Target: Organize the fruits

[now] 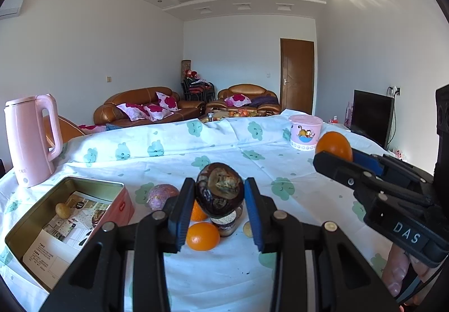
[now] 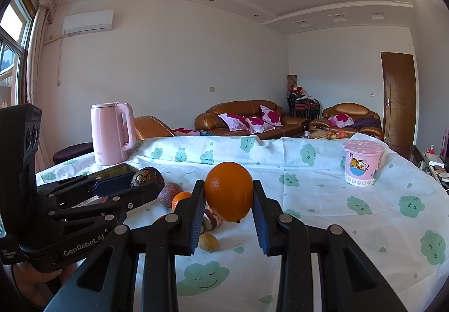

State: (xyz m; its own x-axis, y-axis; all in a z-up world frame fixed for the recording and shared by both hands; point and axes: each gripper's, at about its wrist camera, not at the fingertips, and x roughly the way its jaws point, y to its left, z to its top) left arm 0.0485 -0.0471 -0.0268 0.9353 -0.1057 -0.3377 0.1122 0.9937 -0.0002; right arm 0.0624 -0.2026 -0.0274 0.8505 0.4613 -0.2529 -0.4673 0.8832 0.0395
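Living room with brown sofas behind a table under a white cloth [image 1: 224,140] printed with green clouds. Left gripper [image 1: 220,197] closed on a dark mottled fruit [image 1: 219,191], held above the cloth. Right gripper [image 2: 228,194] clamped on an orange [image 2: 228,190], also raised. Small oranges [image 1: 202,236] on the cloth beneath, at 6 o'clock from the dark fruit. Open pink tin [image 1: 123,205] at 9 o'clock, one small brown fruit [image 1: 63,210] inside. Pink kettle [image 1: 29,140] at 10 o'clock; pink tub [image 1: 305,132] at 2 o'clock.
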